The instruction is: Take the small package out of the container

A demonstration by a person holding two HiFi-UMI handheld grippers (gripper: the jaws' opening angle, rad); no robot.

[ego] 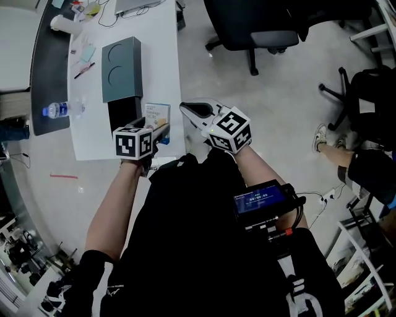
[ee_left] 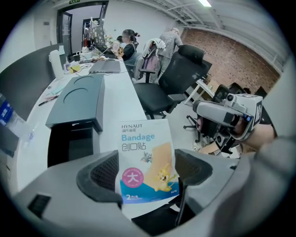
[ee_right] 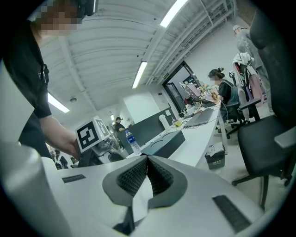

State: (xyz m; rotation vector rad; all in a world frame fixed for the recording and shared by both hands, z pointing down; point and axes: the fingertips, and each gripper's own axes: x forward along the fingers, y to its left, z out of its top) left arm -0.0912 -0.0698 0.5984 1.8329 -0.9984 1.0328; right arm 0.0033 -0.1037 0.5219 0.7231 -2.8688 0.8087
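The small package (ego: 156, 116), a flat bandage packet, lies on the white table (ego: 158, 49) just right of the container. In the left gripper view the packet (ee_left: 144, 157) lies flat and shows in the gap between the jaws. The container is a dark teal box (ego: 122, 68) with a black open section (ego: 124, 112) at its near end. My left gripper (ego: 162, 129) is open, its pads (ee_left: 104, 171) on either side of the packet's near end. My right gripper (ego: 184, 107) hangs past the table's right edge, jaws shut (ee_right: 147, 162), with a thin white sliver showing between the pads.
A water bottle (ego: 59, 110) lies at the table's left edge beside a dark partition (ego: 43, 68). A pen (ego: 85, 70) and a laptop (ego: 133, 6) are farther back. A black office chair (ego: 253, 31) stands to the right on the floor. A person's shoe (ego: 320, 137) shows at far right.
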